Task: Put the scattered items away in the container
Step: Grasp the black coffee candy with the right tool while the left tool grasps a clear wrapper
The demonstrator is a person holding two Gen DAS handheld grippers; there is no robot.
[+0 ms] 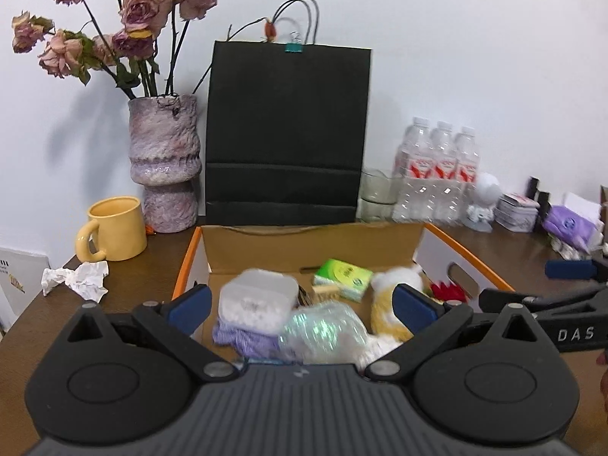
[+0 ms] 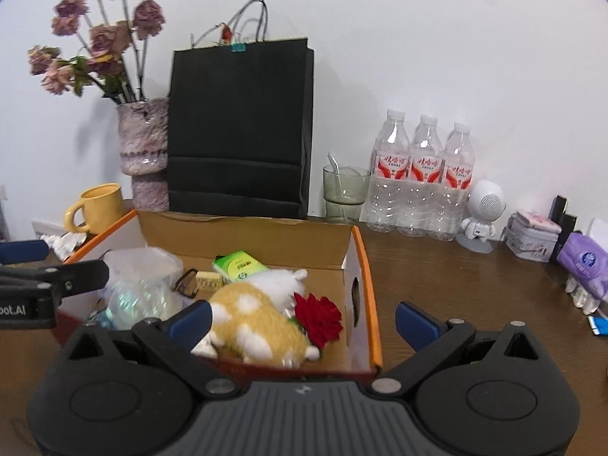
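Observation:
An open cardboard box [image 1: 315,241] with orange rims stands on the brown table; it also shows in the right wrist view [image 2: 364,262]. Inside lie a clear lidded tub [image 1: 258,298], a shiny plastic bag [image 1: 323,332], a green tissue pack [image 1: 344,275], a yellow and white plush toy [image 2: 254,323] and a red rose [image 2: 319,315]. My left gripper [image 1: 304,304] is open and empty above the box's near side. My right gripper [image 2: 304,317] is open and empty over the box's right corner. A crumpled white paper [image 1: 76,279] lies on the table left of the box.
Behind the box stand a black paper bag [image 1: 288,133], a vase of dried roses [image 1: 163,163], a yellow mug [image 1: 114,230], a glass [image 2: 344,193] and three water bottles [image 2: 421,178]. A white figurine [image 2: 480,212], a tin [image 2: 532,237] and purple tissue packs [image 2: 585,266] sit at right.

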